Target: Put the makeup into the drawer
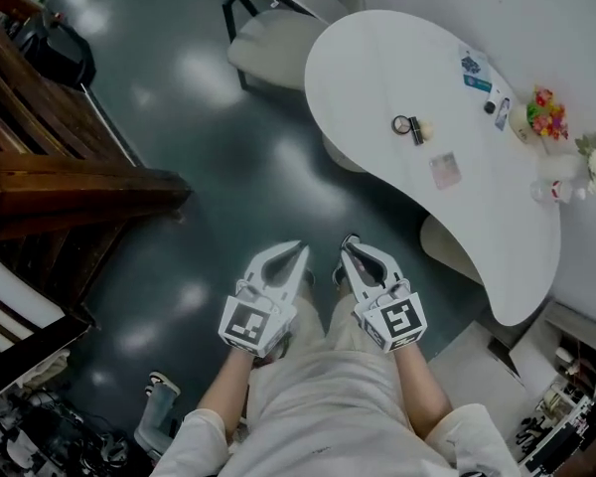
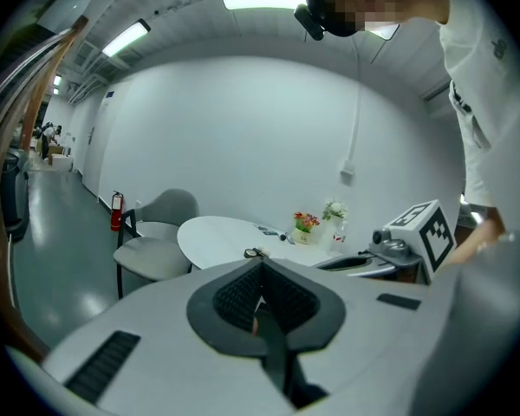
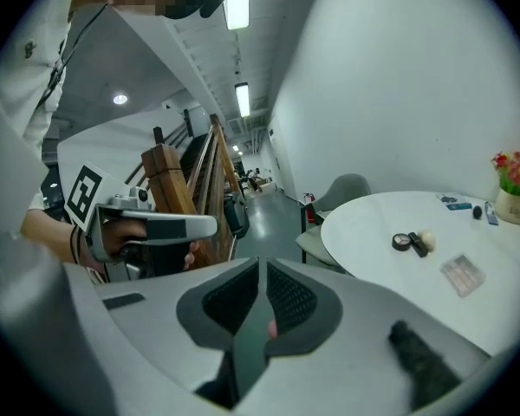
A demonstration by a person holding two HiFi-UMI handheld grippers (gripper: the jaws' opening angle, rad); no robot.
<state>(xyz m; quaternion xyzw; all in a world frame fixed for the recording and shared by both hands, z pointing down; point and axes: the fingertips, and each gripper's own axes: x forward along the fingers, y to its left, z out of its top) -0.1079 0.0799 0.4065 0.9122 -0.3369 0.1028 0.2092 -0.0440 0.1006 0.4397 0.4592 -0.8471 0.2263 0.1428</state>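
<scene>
Fingers (image 2: 238, 295) of my left gripper (image 1: 301, 249) are pressed together on nothing, and those of my right gripper (image 1: 350, 241) sit all but closed, also empty, both low at centre frame over the dark floor (image 1: 228, 167), while the makeup (image 1: 409, 125) lies on the white table (image 1: 377, 68) at upper right.

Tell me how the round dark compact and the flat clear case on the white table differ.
Shape: the compact is round, while the clear case is squarish.
Colour: the compact has a dark rim, while the clear case is pale and see-through.
Company: the compact lies close beside a black stick and a small pale ball, while the clear case lies alone.
Both lie flat on the white table.
</scene>
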